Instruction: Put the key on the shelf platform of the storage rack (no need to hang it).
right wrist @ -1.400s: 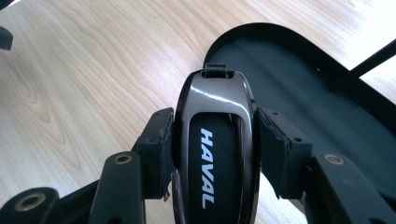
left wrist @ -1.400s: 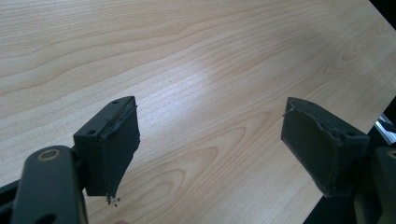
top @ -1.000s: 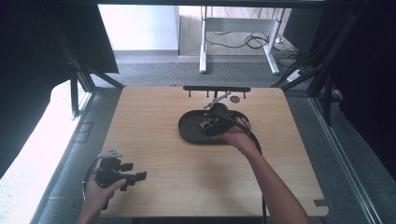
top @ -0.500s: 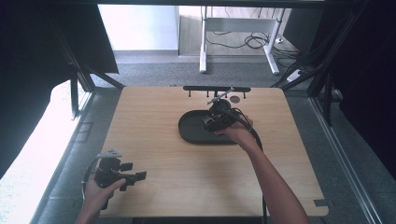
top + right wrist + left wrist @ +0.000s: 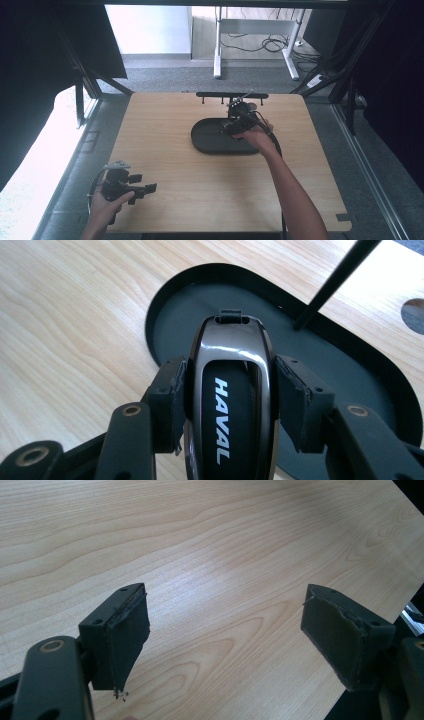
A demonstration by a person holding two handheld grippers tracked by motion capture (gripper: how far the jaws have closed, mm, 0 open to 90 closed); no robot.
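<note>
1 table (image 5: 165,150). 1 black oval tray (image 5: 207,142). 1 rack (image 5: 231,94) at far edge. 1 key fob (image 5: 230,390), marked HAVAL, clamped between pads of right gripper (image 5: 227,400), above tray. Left gripper (image 5: 225,640): jaws wide apart, nothing between, near corner.

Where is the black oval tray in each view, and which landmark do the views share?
High view: the black oval tray lies centre-right on the wooden table, under the right gripper.
Left gripper view: the tray is not in it.
Right gripper view: it lies behind the HAVAL key fob.
Shared landmark: the table.
</note>
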